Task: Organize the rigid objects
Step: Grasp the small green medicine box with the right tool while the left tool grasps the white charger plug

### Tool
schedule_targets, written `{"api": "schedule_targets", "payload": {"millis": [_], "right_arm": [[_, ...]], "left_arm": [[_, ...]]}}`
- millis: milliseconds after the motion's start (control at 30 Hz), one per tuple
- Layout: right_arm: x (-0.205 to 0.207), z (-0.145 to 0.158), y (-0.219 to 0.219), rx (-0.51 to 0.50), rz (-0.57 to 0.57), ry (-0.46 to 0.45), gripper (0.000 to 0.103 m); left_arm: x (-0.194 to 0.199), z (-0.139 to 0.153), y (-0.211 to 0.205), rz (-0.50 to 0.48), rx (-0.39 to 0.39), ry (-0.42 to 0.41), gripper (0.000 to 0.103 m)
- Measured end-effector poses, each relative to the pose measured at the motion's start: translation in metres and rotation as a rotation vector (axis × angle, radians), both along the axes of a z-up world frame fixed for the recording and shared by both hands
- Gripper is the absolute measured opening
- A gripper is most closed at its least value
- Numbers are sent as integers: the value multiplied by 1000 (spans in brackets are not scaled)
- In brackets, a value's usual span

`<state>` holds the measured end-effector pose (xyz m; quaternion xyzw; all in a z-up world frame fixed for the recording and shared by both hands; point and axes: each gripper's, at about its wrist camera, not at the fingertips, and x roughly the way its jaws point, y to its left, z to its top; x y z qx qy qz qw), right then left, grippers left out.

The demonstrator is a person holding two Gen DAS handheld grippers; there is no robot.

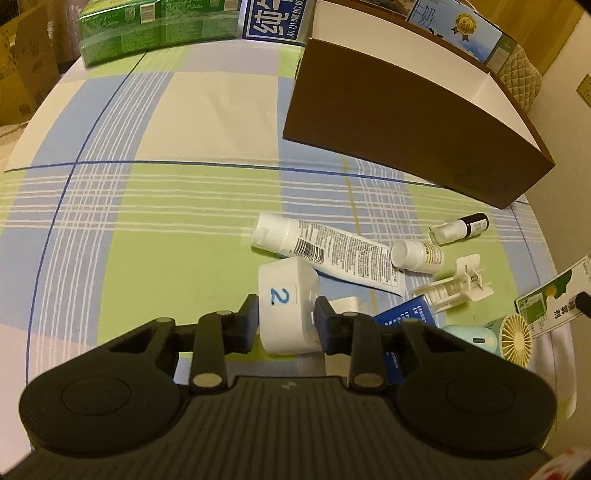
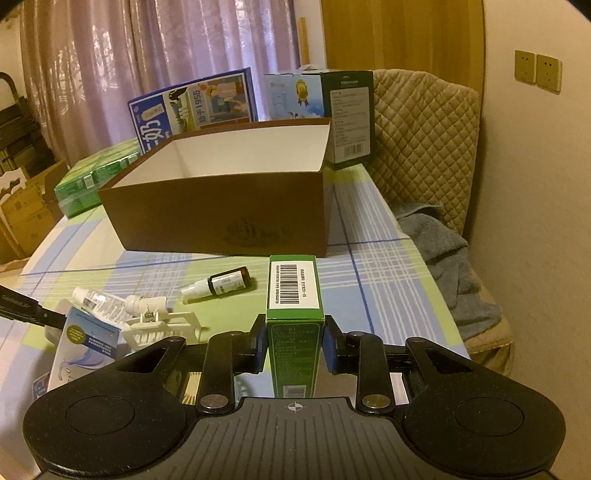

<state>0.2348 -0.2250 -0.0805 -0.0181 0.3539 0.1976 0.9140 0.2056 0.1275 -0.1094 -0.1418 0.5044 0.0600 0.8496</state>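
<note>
In the left wrist view my left gripper (image 1: 286, 306) is shut on a white block marked "2" (image 1: 286, 280), a pad against each side, low over the checked tablecloth. My right gripper (image 2: 295, 325) is shut on an upright green carton with a barcode label (image 2: 293, 288), also seen at the right edge of the left view (image 1: 554, 299). The open brown box (image 2: 221, 218) (image 1: 406, 122) stands behind, its white inside showing nothing. Loose beside me lie a white tube (image 1: 332, 251), a small white bottle (image 1: 415, 254), a dark spray bottle (image 2: 221, 284), a white plastic clip (image 2: 162, 325), a blue packet (image 2: 85, 343) and a mint hand fan (image 1: 506, 336).
Green packs (image 1: 155, 29) and blue milk cartons (image 2: 195, 107) line the table's far edge behind the brown box. A quilted chair (image 2: 424, 140) with a grey towel (image 2: 450, 258) stands right of the table. The left half of the cloth (image 1: 147, 203) is bare.
</note>
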Motion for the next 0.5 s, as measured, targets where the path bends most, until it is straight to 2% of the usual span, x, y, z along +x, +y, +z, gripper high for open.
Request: {"api": "schedule_targets", "payload": {"millis": [133,233,500], "right_arm": [[6,3,-2,0,15,24,27],[12,7,-3,9,29,49,26],[27,27,0,48,83,65,26]], "left_arm": [[1,7,-5,-7,15,-15,23],[1,13,-12,-26,63,-21,22],[0,33,-17,-7,110,-42,22]]}}
